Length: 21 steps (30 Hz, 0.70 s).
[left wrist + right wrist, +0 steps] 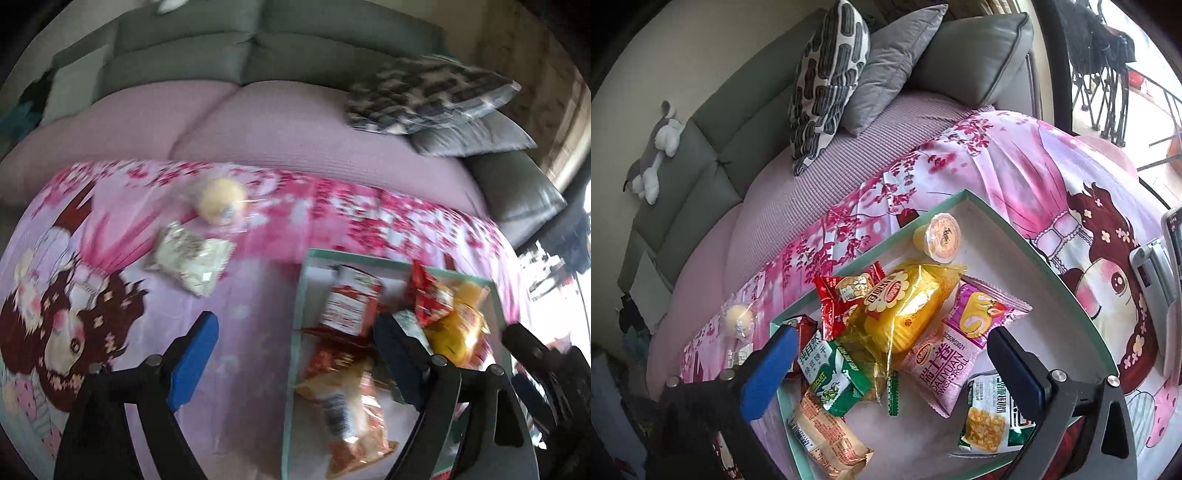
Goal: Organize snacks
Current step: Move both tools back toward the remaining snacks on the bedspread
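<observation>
A mint-green tray (1008, 230) lies on a pink printed cloth and holds several snack packets: a yellow cake pack (908, 306), a pink Swiss roll pack (956, 343), a red packet (842, 299), a green biscuit pack (831, 376) and a jelly cup (940, 236). My right gripper (890, 369) is open and empty above the pile. In the left wrist view the tray (301, 295) is at right. A white packet (192, 258) and a round yellow bun (219, 201) lie on the cloth outside it. My left gripper (295, 354) is open and empty, astride the tray's left rim.
A sofa with a pink cover (277, 129) and grey back cushions stands behind. Patterned and grey pillows (827, 74) lean at its right end. A plush toy (657, 147) sits on the backrest. A phone on a stand (1167, 266) is at far right.
</observation>
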Each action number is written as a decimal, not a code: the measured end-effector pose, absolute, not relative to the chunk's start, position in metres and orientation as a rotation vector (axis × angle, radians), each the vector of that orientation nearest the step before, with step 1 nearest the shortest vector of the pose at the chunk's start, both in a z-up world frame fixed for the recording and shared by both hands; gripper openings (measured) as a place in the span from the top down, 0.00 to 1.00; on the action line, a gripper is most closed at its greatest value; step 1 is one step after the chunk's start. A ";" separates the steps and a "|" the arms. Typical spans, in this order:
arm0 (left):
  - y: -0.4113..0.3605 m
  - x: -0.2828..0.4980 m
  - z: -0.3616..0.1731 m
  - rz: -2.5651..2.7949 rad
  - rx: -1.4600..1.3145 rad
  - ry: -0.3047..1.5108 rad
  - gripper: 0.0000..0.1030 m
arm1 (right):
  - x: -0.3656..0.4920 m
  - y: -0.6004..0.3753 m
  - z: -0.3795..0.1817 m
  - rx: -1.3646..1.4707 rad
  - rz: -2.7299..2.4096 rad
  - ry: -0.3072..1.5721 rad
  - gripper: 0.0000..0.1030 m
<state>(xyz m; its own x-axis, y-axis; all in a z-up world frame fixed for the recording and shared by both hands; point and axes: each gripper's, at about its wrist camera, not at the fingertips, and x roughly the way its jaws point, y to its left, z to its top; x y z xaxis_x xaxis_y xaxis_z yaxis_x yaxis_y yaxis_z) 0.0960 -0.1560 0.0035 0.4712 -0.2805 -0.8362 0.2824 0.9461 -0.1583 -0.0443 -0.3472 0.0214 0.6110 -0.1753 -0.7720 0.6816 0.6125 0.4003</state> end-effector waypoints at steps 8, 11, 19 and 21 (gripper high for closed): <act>-0.111 0.119 -0.007 -0.180 -0.097 1.023 0.02 | -0.034 -0.337 0.020 0.720 -0.515 0.778 0.00; -0.094 0.124 -0.010 -0.116 -0.130 1.021 0.00 | -0.029 -0.331 0.021 0.706 -0.489 0.784 0.00; -0.061 0.136 -0.013 -0.050 -0.200 1.030 0.00 | -0.018 -0.311 0.030 0.657 -0.444 0.775 0.00; -0.055 0.137 -0.013 -0.035 -0.207 1.029 0.00 | -0.014 -0.303 0.032 0.645 -0.419 0.775 0.00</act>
<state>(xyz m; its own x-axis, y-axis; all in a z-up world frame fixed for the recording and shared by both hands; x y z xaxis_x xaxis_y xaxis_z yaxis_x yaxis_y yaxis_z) 0.1370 -0.0547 -0.0129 0.5166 -0.1258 -0.8469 -0.0688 0.9798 -0.1875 -0.0136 -0.3027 0.0325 0.6490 -0.1146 -0.7521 0.5664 0.7327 0.3772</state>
